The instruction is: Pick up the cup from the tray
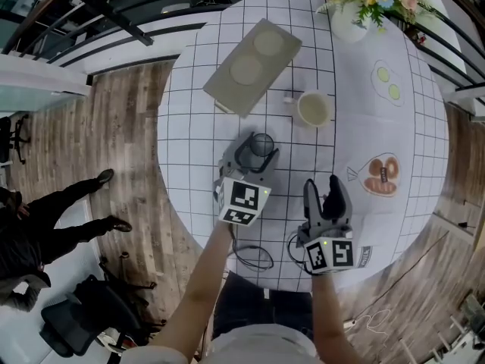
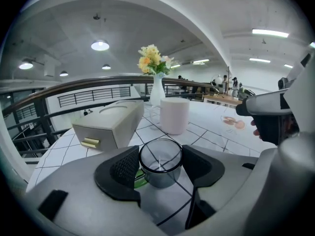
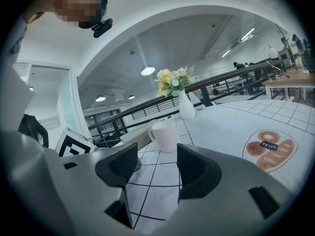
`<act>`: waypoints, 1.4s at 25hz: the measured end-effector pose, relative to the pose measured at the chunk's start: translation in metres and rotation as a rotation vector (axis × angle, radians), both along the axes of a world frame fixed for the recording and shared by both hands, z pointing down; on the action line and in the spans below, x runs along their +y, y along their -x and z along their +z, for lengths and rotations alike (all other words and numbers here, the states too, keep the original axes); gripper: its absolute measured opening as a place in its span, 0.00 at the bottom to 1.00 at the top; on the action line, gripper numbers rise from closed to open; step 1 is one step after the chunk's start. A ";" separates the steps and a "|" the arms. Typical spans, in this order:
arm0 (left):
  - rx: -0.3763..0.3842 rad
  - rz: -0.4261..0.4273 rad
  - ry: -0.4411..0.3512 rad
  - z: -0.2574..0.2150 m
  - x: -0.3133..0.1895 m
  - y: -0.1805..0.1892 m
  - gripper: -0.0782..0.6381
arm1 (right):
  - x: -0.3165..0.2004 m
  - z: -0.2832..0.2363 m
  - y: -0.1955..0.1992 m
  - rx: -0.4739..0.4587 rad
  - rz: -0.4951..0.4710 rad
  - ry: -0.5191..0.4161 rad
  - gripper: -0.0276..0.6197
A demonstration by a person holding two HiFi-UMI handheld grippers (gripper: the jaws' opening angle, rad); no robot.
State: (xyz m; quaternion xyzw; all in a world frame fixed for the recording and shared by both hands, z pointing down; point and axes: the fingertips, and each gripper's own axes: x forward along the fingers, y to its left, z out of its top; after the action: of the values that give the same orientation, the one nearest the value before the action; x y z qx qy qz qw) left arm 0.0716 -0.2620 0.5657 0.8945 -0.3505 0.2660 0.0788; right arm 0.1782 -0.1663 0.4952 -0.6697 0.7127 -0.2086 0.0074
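Note:
A clear glass cup (image 1: 262,142) with a dark rim sits between the jaws of my left gripper (image 1: 258,155), off the beige tray (image 1: 252,67) and nearer to me. In the left gripper view both pads lie against the sides of the cup (image 2: 160,173), so the left gripper (image 2: 160,160) is shut on it. I cannot tell whether the cup rests on the cloth or hangs just above it. My right gripper (image 1: 322,185) stands open to the right over bare cloth. Nothing is between its jaws in the right gripper (image 3: 157,163) view.
A white mug (image 1: 313,109) stands just beyond the cup, right of the tray. A white vase of flowers (image 1: 355,7) is at the table's far edge. Printed bread pictures (image 1: 381,175) lie right. A seated person's legs (image 1: 68,218) and a chair (image 1: 79,321) are on the wooden floor to the left.

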 end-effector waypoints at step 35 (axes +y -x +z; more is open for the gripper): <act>0.354 -0.163 -0.185 -0.156 0.059 0.023 0.12 | -0.005 -0.087 0.026 0.091 -0.021 -0.146 0.05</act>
State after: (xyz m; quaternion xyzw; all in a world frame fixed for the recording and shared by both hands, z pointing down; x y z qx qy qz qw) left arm 0.0488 -0.2033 0.4097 0.8995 -0.4251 0.0644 0.0778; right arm 0.1522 -0.1716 0.4082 -0.6685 0.7327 -0.1256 0.0214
